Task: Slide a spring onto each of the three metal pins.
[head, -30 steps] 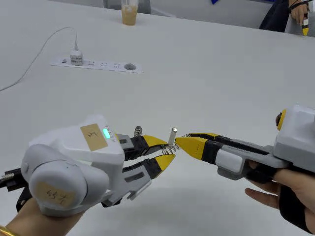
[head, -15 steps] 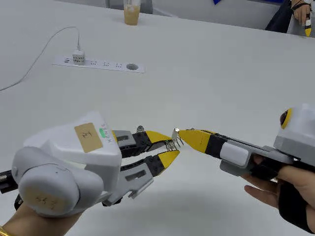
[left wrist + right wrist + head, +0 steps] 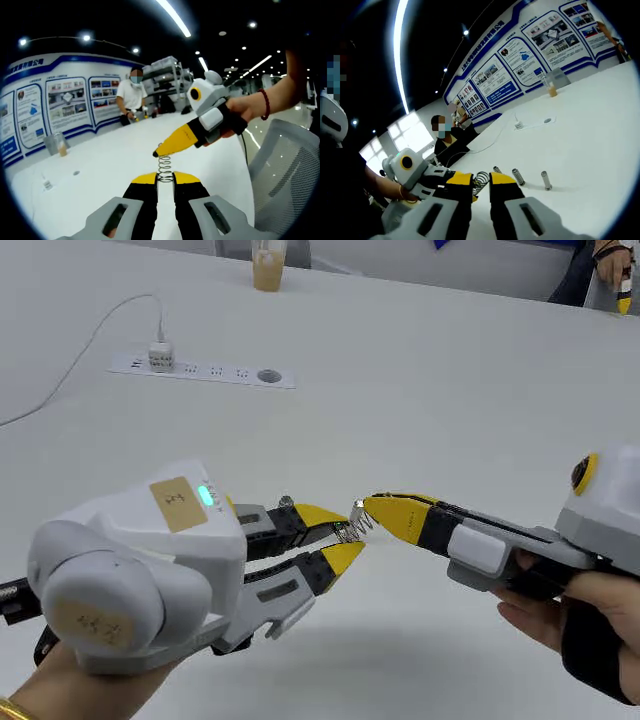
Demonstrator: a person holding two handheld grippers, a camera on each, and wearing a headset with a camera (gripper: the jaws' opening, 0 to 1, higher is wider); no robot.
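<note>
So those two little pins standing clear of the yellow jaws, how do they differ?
In the right gripper view, the left pin carries a spring; the right pin is bare. The left pin looks ribbed and thicker, the right pin smooth and slimmer. Both stand upright on the table, apart.

Spring (image 3: 355,528): bright bare metal wire. Left gripper (image 3: 350,537) and right gripper (image 3: 364,508): smooth white plastic shells, glossy yellow tips. Pin (image 3: 546,180): polished metal. Table (image 3: 420,390): matt white, smooth.
</note>
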